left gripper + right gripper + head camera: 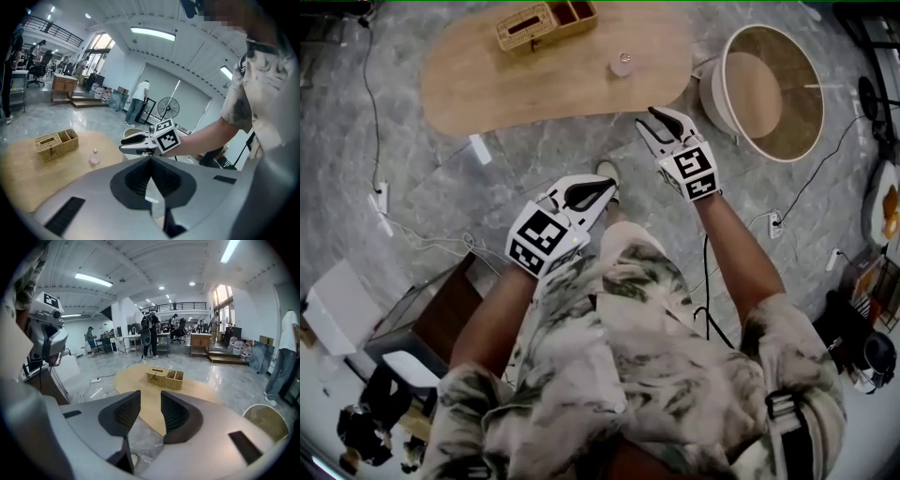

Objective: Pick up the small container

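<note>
The small clear container (622, 64) with a pale cap stands on the oval wooden table (487, 84), right of a wicker basket (546, 22). It also shows in the left gripper view as the small container (94, 157), beside the basket (57, 144). My right gripper (647, 122) hovers over the floor just short of the table's near edge, open and empty, below and right of the container. In the right gripper view the right gripper (150, 401) faces the table and basket (165, 377); the container is hidden there. My left gripper (605, 187) hangs lower, shut and empty, also seen as the left gripper (150, 161).
A large round tub (769, 89) stands on the marble floor right of the table. Cables and a power strip (382, 199) lie at the left, and a white box (337, 305) and a dark stand sit at the lower left. People stand far off in the hall.
</note>
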